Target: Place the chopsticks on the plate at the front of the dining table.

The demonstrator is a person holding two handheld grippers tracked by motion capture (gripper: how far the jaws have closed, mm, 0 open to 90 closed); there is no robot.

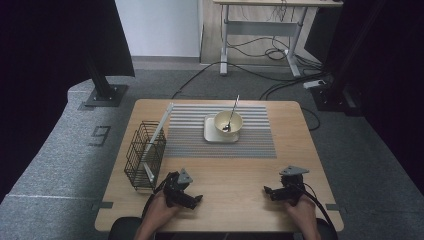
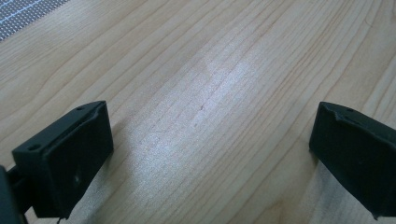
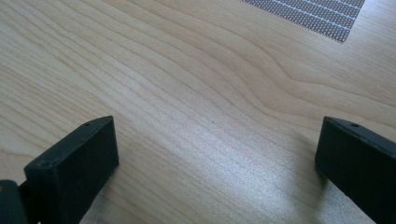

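Both black two-jaw grippers, left gripper (image 1: pixel 196 199) and right gripper (image 1: pixel 268 191), rested wide open, empty, on the pale wooden table (image 1: pixel 235 180); cream bowl (image 1: pixel 228 122) well beyond the fingertips.

The left gripper (image 1: pixel 196 199) and right gripper (image 1: pixel 268 190) are black, each topped by a grey three-cornered plate. A black cable trails from the right one. Their jaws are blocky matte-black pads, each with a small screw hole near its tip.
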